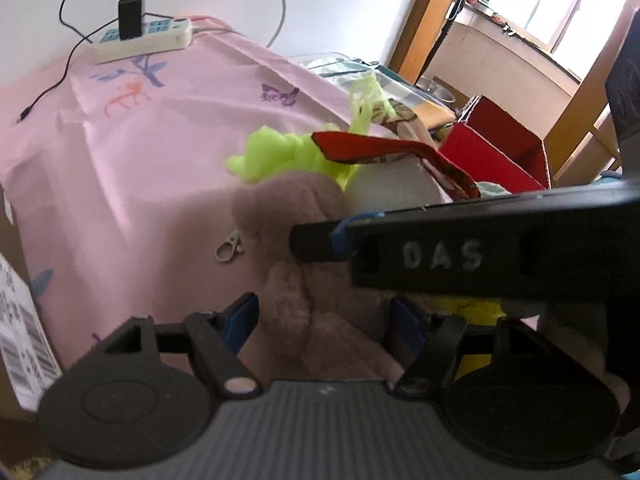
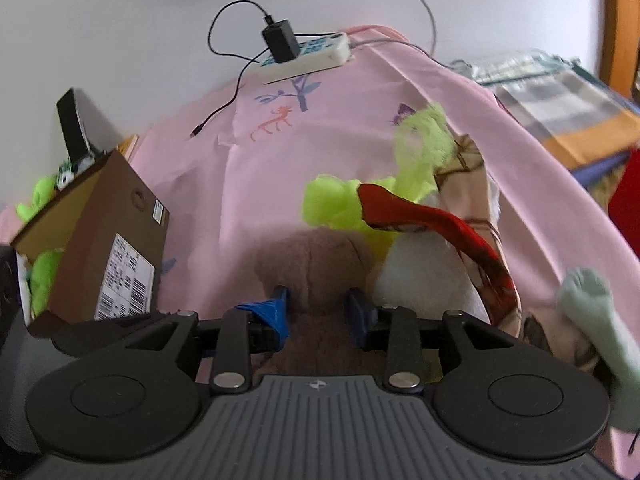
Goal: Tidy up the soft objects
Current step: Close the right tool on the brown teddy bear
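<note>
Currently my left gripper [image 1: 322,312] holds its jaws apart around the brown plush toy [image 1: 288,216], without pressing it. My right gripper [image 2: 316,312] also straddles that toy [image 2: 312,264], jaws apart with no firm clamp visible. The toy lies on the pink cloth [image 1: 140,152] beside lime-green fabric [image 1: 280,152], probably for transfer into the cardboard box [image 2: 100,232].
</note>
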`<act>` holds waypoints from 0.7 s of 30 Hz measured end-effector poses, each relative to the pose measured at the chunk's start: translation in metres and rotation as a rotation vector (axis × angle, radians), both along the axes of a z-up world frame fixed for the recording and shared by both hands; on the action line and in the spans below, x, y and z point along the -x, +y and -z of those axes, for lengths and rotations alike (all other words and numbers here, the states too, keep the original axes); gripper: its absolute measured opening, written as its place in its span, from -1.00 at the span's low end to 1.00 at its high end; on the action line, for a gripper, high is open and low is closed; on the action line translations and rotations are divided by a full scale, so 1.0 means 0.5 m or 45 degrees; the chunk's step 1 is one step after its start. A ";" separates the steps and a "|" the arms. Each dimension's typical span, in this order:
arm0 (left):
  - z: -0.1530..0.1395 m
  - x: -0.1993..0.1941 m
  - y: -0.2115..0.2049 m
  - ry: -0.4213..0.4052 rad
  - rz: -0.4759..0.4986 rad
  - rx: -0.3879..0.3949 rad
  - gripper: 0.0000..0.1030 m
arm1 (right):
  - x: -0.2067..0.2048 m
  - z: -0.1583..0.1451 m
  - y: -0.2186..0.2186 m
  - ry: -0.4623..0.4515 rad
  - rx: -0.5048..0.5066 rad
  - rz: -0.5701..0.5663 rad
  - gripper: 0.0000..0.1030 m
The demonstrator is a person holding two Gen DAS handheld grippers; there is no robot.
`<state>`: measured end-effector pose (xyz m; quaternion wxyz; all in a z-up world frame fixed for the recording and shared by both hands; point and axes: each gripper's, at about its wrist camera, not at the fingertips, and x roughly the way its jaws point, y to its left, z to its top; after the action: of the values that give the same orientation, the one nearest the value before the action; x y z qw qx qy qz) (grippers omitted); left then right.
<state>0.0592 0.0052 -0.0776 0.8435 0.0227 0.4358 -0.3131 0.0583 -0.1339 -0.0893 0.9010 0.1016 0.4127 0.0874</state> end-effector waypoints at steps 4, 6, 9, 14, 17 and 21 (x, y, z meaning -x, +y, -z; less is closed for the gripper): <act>-0.001 0.001 -0.005 -0.028 0.009 0.007 0.26 | -0.010 0.002 -0.005 0.005 -0.002 -0.024 -0.60; -0.007 0.008 -0.009 -0.052 0.012 0.006 0.20 | -0.016 0.001 -0.007 0.023 -0.020 -0.018 -0.60; -0.012 0.011 -0.012 -0.066 0.010 -0.001 0.14 | -0.012 0.000 -0.011 0.029 -0.058 0.001 -0.60; -0.041 0.041 -0.013 -0.158 0.033 -0.041 0.05 | 0.006 -0.010 -0.014 0.042 -0.153 -0.001 -0.67; -0.062 0.067 -0.005 -0.217 0.031 -0.060 -0.02 | 0.020 -0.015 -0.017 0.057 -0.240 0.013 -0.67; -0.087 0.101 0.015 -0.261 0.015 -0.050 -0.28 | 0.038 -0.018 -0.015 0.080 -0.340 0.008 -0.67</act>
<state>0.0088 0.0128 -0.0343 0.8812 0.0738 0.3530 -0.3057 0.0392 -0.1414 -0.0802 0.8663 0.2246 0.4252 0.1355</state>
